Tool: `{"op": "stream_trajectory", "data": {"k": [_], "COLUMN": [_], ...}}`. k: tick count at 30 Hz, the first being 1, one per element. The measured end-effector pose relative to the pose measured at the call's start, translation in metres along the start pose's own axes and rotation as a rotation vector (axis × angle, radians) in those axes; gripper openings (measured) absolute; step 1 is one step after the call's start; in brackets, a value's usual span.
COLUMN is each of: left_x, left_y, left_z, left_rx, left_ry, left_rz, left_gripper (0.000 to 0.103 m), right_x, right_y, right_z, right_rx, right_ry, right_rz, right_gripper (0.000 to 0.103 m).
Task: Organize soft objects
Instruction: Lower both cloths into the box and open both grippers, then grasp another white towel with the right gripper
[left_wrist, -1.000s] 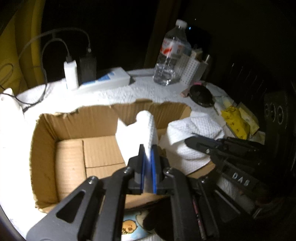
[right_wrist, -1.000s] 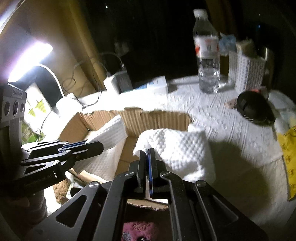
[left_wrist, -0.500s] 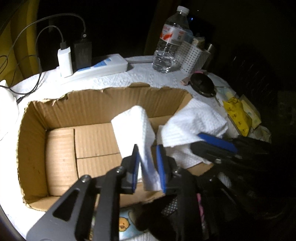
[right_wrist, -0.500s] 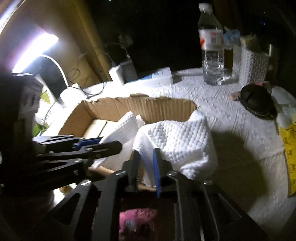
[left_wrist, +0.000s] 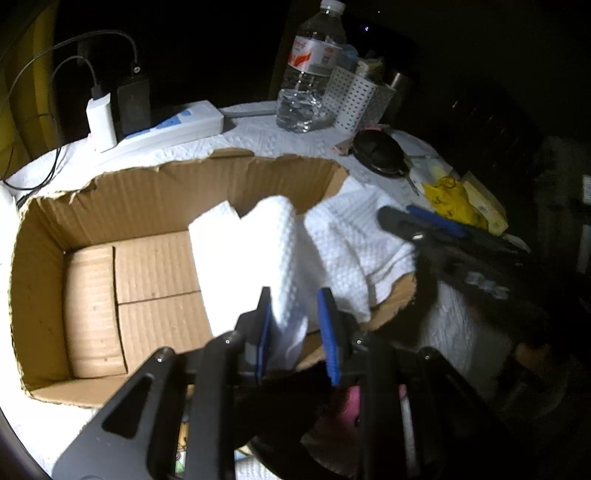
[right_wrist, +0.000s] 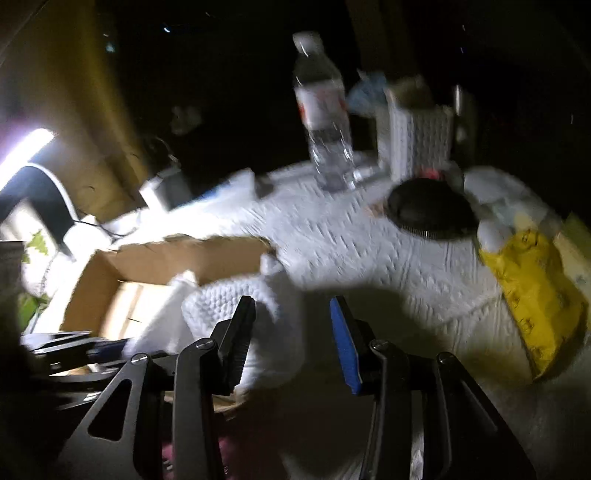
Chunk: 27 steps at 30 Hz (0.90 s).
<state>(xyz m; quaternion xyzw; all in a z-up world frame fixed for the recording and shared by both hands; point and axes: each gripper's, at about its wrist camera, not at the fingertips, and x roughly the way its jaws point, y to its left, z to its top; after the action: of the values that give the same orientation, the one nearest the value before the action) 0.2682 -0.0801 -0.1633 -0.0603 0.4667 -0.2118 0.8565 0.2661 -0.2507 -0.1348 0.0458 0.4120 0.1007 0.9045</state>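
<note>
1. Left wrist view: release step in hand; white embossed paper towel (left_wrist: 258, 258) is draped over the near rim of the torn brown cardboard box (left_wrist: 110, 206), part inside, part hanging out.
2. Left gripper (left_wrist: 297, 325): fingers apart, towel edge loose between them and only brushing the left one, no clamp.
3. Right gripper (right_wrist: 291, 336): fingers wide apart, nothing held; towel bunch (right_wrist: 229, 299) lies just ahead at the box corner. View is blurred.
4. Pose: both tools point toward the box from its near side, right one (left_wrist: 424, 229) angled in over the towel-covered desk (left_wrist: 280, 144).
5. Next, likely: back clear without snagging the towel, or nudge the overhang inside.
</note>
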Motion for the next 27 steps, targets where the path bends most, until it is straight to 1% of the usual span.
{"op": "stream_trajectory", "data": {"k": [2,4,5,6,8,10,16,17,18,19,23,27], "left_x": [0.000,0.000,-0.001,-0.002,-0.004,-0.006,-0.016,-0.018,-0.021,-0.026,-0.042,-0.060], "left_y": [0.000,0.001,0.001,0.002,0.005,0.006,0.010,0.009,0.009,0.009,0.007,0.007], "left_z": [0.000,0.000,0.001,0.000,0.000,-0.001,-0.005,-0.005,-0.005,-0.007,-0.012,-0.020], "left_rx": [0.001,-0.001,-0.002,-0.007,-0.018,-0.018,-0.026,-0.025,-0.024,-0.024,-0.028,-0.034], "left_ry": [0.000,0.000,-0.002,-0.006,-0.013,-0.018,-0.039,-0.044,-0.052,-0.061,-0.093,-0.125], "left_rz": [0.004,0.015,0.017,0.011,0.000,0.008,0.021,0.021,0.021,0.021,0.025,0.028], "left_gripper": [0.028,0.032,0.043,0.056,0.063,0.063,0.064,0.065,0.066,0.066,0.069,0.070], "right_x": [0.008,0.017,0.020,0.027,0.038,0.044,0.032,0.029,0.025,0.020,0.000,-0.017], "right_y": [0.000,0.006,0.009,0.012,0.013,0.011,0.020,0.021,0.023,0.025,0.035,0.040], "right_z": [-0.004,-0.006,-0.009,-0.011,-0.016,-0.019,-0.017,-0.016,-0.015,-0.015,-0.014,-0.014], "right_rx": [0.006,-0.013,-0.023,-0.031,-0.028,-0.012,-0.035,-0.035,-0.036,-0.037,-0.058,-0.058], "right_ry": [0.015,0.040,0.051,0.070,0.101,0.129,0.112,0.108,0.100,0.088,0.042,0.010], "right_rz": [0.009,0.002,-0.004,-0.014,-0.023,-0.021,-0.034,-0.029,-0.019,-0.009,-0.007,-0.004], "right_gripper": [0.044,0.044,0.044,0.044,0.044,0.044,0.046,0.048,0.057,0.063,0.071,0.072]}}
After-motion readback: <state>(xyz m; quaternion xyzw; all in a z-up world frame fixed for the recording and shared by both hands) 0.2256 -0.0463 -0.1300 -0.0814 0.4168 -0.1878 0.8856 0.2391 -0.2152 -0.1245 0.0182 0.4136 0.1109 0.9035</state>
